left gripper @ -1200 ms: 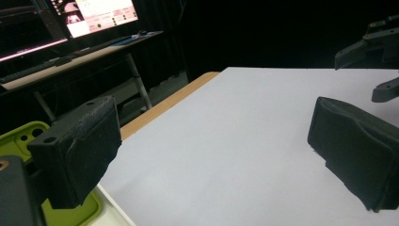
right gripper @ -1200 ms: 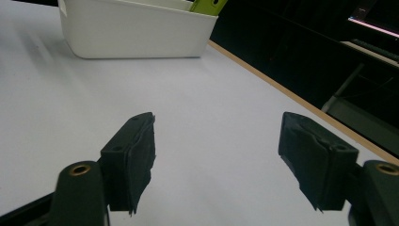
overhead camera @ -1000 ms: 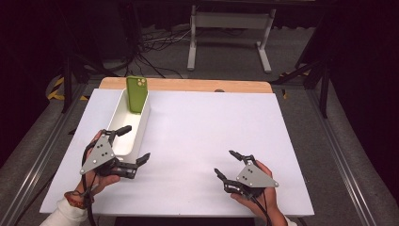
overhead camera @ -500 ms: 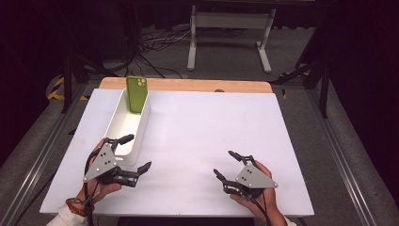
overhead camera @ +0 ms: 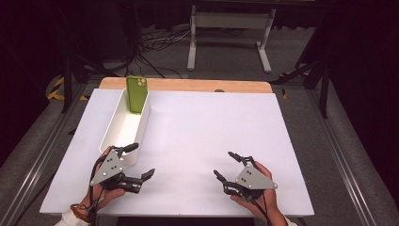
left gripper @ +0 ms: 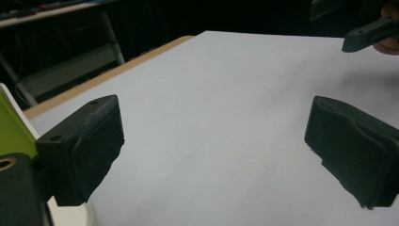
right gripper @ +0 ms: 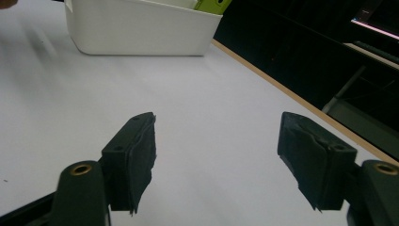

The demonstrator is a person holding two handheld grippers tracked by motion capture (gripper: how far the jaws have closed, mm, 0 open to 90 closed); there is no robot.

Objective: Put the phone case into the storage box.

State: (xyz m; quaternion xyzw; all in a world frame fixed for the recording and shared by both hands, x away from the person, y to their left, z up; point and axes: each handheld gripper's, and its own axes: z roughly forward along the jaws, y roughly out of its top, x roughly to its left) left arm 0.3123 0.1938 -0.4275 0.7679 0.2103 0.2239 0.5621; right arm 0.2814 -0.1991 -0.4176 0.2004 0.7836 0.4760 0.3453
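A green phone (overhead camera: 136, 93) leans upright against the far end of a long white bin (overhead camera: 141, 123) on the left of the white table (overhead camera: 211, 127). My left gripper (overhead camera: 141, 160) rests low by the bin's near end, open, nothing between its fingers. In the left gripper view the gripper (left gripper: 214, 155) frames bare table, with the phone's edge (left gripper: 11, 127) at the left. My right gripper (overhead camera: 225, 164) lies near the front edge, also open and holding nothing. The right gripper view, past the open gripper (right gripper: 216, 160), looks toward the bin (right gripper: 141, 33) and the phone (right gripper: 214, 4).
A wooden strip (overhead camera: 188, 84) runs along the table's far edge. Beyond it stand a metal stand (overhead camera: 226, 28) and cables on the floor. Dark frame rails flank both sides of the table. The right gripper's jaw tip (left gripper: 371, 33) shows far off in the left gripper view.
My left gripper has sunk toward the table and drifted a little toward the front edge, staying open. The right gripper has kept still.
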